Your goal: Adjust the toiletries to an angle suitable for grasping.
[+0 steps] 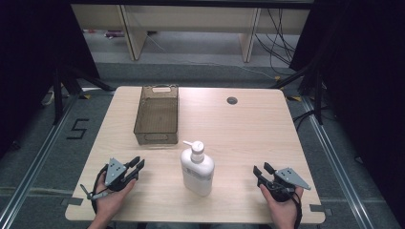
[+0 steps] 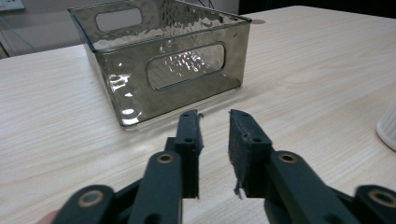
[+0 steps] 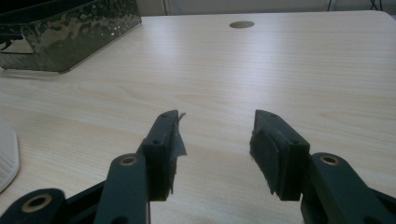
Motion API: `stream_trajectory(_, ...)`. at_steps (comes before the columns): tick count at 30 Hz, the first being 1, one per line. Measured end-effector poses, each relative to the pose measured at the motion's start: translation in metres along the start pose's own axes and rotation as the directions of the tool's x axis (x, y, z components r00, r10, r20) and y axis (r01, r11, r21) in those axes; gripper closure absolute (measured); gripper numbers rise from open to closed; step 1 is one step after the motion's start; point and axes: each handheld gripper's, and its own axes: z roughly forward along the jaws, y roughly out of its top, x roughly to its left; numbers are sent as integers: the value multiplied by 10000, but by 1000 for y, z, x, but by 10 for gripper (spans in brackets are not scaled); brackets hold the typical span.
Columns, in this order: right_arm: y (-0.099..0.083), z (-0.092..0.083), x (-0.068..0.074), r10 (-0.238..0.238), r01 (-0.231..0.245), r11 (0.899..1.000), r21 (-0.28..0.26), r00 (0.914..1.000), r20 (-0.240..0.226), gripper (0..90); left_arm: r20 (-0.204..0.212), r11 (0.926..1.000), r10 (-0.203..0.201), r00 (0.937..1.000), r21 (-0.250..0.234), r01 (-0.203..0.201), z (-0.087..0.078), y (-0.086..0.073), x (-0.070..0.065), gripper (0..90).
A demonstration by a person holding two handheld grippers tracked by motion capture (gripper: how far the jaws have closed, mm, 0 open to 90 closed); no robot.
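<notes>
Wooden table (image 1: 248, 129); pump bottle (image 3: 5, 156) edge-cropped.

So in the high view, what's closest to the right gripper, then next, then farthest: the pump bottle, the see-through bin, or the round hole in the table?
From the right gripper:
1. Pump bottle, just to its left at table centre.
2. Round hole, ahead near the far edge.
3. See-through bin, far-left.

Bench contents: two items, both at rest.
Smoky clear bin (image 1: 157, 117) stands toward the far left of the bench (image 1: 248, 133); white pump bottle (image 1: 197, 168) lies near centre front, apart from the bin.
</notes>
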Motion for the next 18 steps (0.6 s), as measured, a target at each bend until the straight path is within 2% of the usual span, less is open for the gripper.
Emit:
stream_trajectory(2, 0, 0, 0, 4, -4, 10000, 0, 10000, -34, 521, 20, 10000, -13, 10000, 39, 13, -1, 0, 0, 809)
stream_trajectory(5, 0, 0, 1, -15, 14, 10000, 42, 10000, 67, 523, 253, 9995, -325, 9992, 17, 325, -2, 0, -1, 868)
stream_trajectory(8, -1, 3, 0, -85, 87, 9996, -282, 9999, 66, 526, 771, 9994, -232, 9968, -229, 250, -3, 5, -8, 894)
stream_trajectory(10, -1, 2, 1, -49, 51, 9996, -274, 10000, 71, 526, 1140, 9991, -195, 9933, -350, 236, -4, 10, -16, 895)
stream_trajectory(11, 0, 0, 1, -24, 27, 9999, -118, 9997, 249, 527, 1568, 9989, 39, 9876, -477, 36, -6, 15, -24, 895)
stream_trajectory(12, 0, 0, 1, -38, 41, 9999, -155, 9998, 194, 527, 1788, 9985, 76, 9839, -546, 22, -7, 17, -28, 895)
stream_trajectory(13, 0, 0, -1, -269, 272, 9996, -84, 9992, 298, 527, 1983, 9981, 112, 9801, -618, 11, -8, 20, -33, 895)
stream_trajectory(14, 0, 0, -1, -269, 272, 9996, -84, 9992, 298, 527, 1983, 9981, 112, 9801, -618, 11, -8, 20, -33, 895)
stream_trajectory(15, 0, -1, 0, -252, 252, 9997, -12, 9989, 401, 527, 2211, 9975, 173, 9751, -701, -18, -10, 22, -37, 895)
stream_trajectory(16, 0, -2, 2, 142, -144, 9999, 59, 9995, 278, 527, 2408, 9972, 214, 9703, -741, -36, -11, 25, -42, 895)
stream_trajectory(17, 0, -1, 1, -48, 46, 10000, 49, 9994, 339, 527, 2840, 9957, 273, 9584, -927, -9, -14, 30, -53, 896)
stream_trajectory(18, 0, -2, 2, 103, -105, 9999, 56, 9995, 300, 528, 2840, 9957, 273, 9584, -927, -9, -14, 30, -53, 896)
